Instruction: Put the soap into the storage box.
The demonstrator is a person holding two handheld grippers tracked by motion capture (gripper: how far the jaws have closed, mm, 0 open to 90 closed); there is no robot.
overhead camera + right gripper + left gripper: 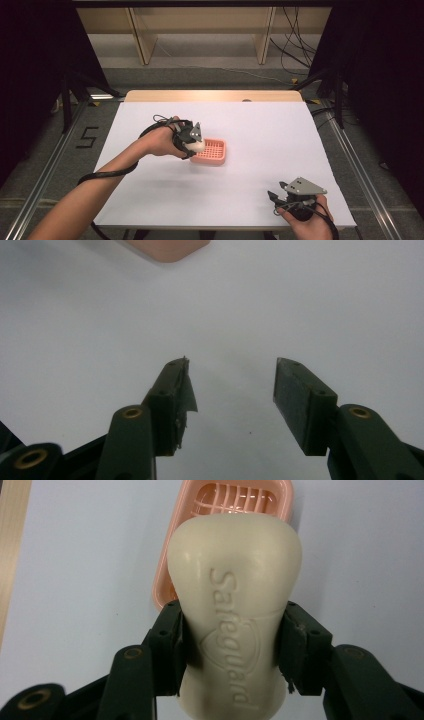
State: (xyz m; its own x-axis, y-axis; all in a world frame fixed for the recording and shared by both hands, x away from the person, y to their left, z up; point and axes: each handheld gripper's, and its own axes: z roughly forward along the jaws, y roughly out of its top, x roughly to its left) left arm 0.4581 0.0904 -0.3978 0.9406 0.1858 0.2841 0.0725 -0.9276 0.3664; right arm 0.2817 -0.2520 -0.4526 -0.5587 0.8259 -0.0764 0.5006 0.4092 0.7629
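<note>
Pink plastic soap dish (214, 152), rectangular with a slatted grid floor, sits near the middle of the white table (260, 130) in the high view. At the dish's left edge, the left gripper (196, 142) carries a cream-white bar of soap (198, 146), which touches or hangs just over that left rim; I cannot tell which. Well apart from the dish, toward the near right corner of the table, the right gripper (280, 199) sits in the person's hand, pointing toward the dish.

Seen from the left gripper view, the left gripper (232, 645) has its two black jaws pressed against the narrow waist of the soap (235, 580), whose face bears raised lettering. The dish (172, 575) lies behind and below the bar.

From the right gripper view, the right gripper (231, 390) has its jaws spread apart with nothing between them, over bare table. A corner of the dish (167, 249) shows beyond them.
</note>
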